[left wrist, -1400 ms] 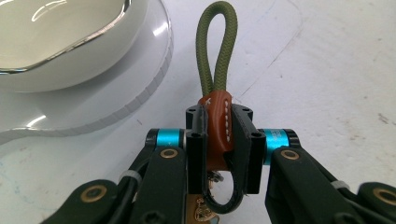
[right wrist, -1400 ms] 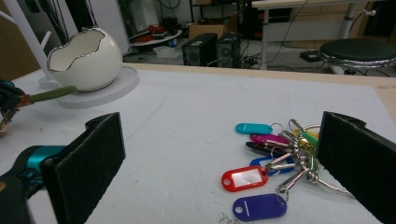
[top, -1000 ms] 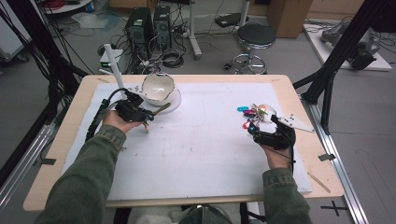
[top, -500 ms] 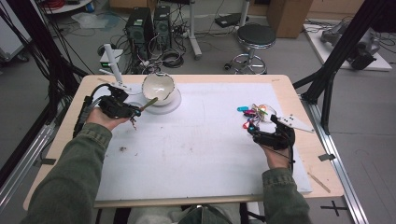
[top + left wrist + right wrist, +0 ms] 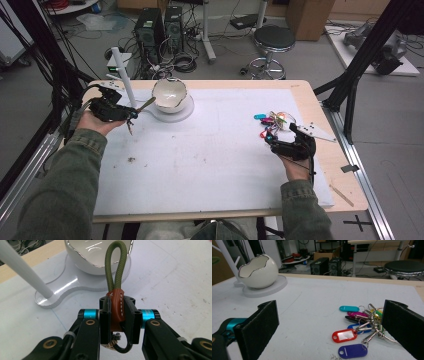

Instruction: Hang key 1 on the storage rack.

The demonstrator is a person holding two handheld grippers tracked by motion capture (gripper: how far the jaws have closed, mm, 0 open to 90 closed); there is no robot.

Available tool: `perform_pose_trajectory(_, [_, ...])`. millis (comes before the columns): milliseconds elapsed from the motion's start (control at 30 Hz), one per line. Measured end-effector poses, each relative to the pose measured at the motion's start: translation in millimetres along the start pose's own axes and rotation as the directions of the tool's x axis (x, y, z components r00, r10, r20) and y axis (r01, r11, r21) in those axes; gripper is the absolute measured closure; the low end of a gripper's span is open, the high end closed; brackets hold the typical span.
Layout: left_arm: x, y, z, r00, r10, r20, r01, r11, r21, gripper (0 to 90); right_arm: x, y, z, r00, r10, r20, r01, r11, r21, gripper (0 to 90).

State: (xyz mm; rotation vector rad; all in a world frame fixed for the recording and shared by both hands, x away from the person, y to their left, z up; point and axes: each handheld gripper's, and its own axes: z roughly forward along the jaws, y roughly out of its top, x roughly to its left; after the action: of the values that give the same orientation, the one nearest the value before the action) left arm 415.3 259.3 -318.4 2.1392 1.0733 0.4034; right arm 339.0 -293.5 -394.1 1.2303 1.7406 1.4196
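Where the left gripper (image 5: 131,114) hovered at the left of the tabletop (image 5: 210,150), we saw its jaws clenched on a keychain (image 5: 117,307), gripping the brown leather tab across its stitched flat faces. From that tab a green cord loop (image 5: 114,267) rose toward the white egg-shaped bowl (image 5: 98,255), which stood on a clear plastic base (image 5: 75,285) beside a slanting white peg (image 5: 25,270); below the jaws hung a dark clip (image 5: 122,346) with a small piece of metal hardware. We judged the keychain light, and the cord soft and apt to flop, so that the leather tab, firmer and slightly grippy, made the sounder place to hold; the cord alone would likely swing and slip. We judged the bowl fragile, its jagged silver-edged rim being thin, and anything lowered into it should go gently. Across the bare middle of the tabletop, the right gripper (image 5: 274,141) lay low with its jaws released and wide apart, grasping nothing. Between and just beyond them sat a bunch of keys with coloured tags (image 5: 359,327), touching neither pad. We judged that bunch loose, jangling and slippery at its metal rings; a flat plastic tag would offer the surer purchase.
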Motion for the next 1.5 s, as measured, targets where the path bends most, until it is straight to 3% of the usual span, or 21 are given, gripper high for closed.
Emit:
perform_pose_trajectory(567, [28.3,-2.3,-18.9,0.9959,-0.048,-0.077,0.048,0.9988,-0.003,76.8,-0.1,-0.1,0.4,1.0000,-0.002,0.000,0.002,1.000,0.000,0.5])
perform_pose_trajectory(900, [43.6,-5.4,-28.5,0.9910,-0.091,-0.099,0.090,0.9959,-0.011,76.7,0.5,-0.1,0.2,1.0000,-0.002,0.000,0.002,1.000,0.002,0.5])
perform_pose_trajectory(1300, [57.8,-1.8,-34.3,0.9803,-0.146,-0.133,0.144,0.9893,-0.022,76.7,0.3,-0.1,0.2,1.0000,-0.006,-0.001,0.006,1.000,0.001,0.5])
perform_pose_trajectory(1500, [67.8,-3.0,-39.6,0.9672,-0.209,-0.144,0.202,0.9772,-0.067,76.8,0.1,-0.1,-0.1,1.0000,-0.002,-0.001,0.002,1.000,0.001,0.5])
